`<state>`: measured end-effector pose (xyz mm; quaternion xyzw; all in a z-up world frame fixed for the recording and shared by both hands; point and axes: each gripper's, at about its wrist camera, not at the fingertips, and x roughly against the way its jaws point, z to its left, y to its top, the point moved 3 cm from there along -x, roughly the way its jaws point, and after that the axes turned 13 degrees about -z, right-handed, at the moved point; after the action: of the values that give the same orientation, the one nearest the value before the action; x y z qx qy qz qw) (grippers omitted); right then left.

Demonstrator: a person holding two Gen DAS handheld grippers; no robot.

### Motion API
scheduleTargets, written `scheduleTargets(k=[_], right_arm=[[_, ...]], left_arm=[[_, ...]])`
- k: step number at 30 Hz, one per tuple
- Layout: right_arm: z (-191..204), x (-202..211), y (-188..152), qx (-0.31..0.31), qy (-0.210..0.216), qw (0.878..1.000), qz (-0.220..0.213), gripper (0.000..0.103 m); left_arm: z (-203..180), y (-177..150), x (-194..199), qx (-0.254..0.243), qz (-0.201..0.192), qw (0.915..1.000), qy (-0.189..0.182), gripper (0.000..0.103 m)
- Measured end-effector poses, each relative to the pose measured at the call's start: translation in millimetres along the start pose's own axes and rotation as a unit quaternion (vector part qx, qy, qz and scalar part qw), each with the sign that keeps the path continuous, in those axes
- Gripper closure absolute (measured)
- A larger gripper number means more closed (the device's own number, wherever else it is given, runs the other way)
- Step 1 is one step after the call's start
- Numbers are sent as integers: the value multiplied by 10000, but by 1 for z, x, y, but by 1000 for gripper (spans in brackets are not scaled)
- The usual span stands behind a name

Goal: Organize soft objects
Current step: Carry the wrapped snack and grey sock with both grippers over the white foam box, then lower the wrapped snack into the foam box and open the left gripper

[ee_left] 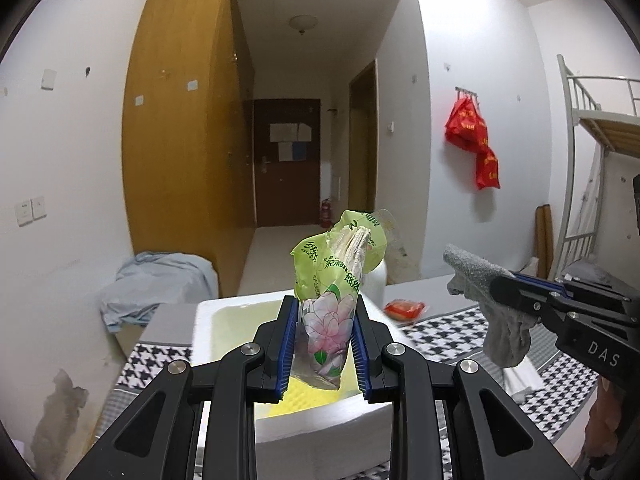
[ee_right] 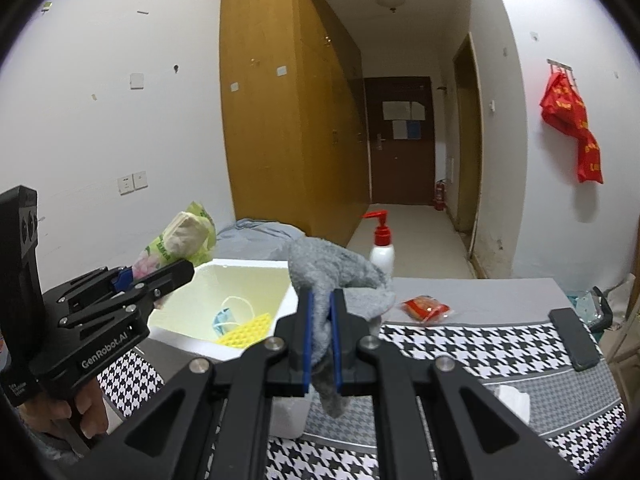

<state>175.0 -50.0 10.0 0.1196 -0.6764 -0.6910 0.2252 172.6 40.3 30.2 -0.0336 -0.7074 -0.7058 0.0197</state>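
Note:
My left gripper (ee_left: 325, 312) is shut on a green flowered tissue pack (ee_left: 332, 280) and holds it upright above the white foam box (ee_left: 320, 420). The pack also shows in the right wrist view (ee_right: 176, 244), over the box's left rim (ee_right: 256, 264). My right gripper (ee_right: 320, 300) is shut on a grey sock (ee_right: 340, 276), held above the box's right edge; the sock shows in the left wrist view (ee_left: 492, 304). Inside the box lie a blue face mask (ee_right: 224, 318) and a yellow sponge (ee_right: 244, 334).
The box stands on a houndstooth cloth (ee_right: 460, 344) over a grey table. A red packet (ee_right: 426, 308), a white pump bottle with red top (ee_right: 382, 246), a black phone (ee_right: 574, 338) and a white tissue (ee_right: 512, 398) are on the table. A blue-grey cloth heap (ee_left: 156, 284) lies behind.

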Motion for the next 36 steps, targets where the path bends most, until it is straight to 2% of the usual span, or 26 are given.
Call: scheduleTargets(k=[11,17,18,19,20,21,22,36], right_arm=[[19,-14,-1,30,201,9998,61,92],[23,-14,-2,56,236,9997,57,92],[22,-14,-3,49,225,9997,66,92],[22,-14,-3,47,208,9997,75,92],[21,-14,-3,42,192,9998,79,92],[20,-14,-3,39,176,9998,83,92],[20,-13,-3,46,162,9998,80,92],[23,-17,-2,78,118,9999,88,92]], left_arm=[[22,-6,-4,-17,162,9997,162,76],[25,-11,-19,-6,344,9994,80,73],[27,-13,-22,34,379,9992,120,65],[28,-11,-24,75,393,9991,148,49],[30,-12,-25,137,380,9991,161,39],[33,-13,-25,193,345,9990,193,20],[35,-12,-24,223,276,9991,243,12],[43,-9,-10,181,95,9984,535,1]])
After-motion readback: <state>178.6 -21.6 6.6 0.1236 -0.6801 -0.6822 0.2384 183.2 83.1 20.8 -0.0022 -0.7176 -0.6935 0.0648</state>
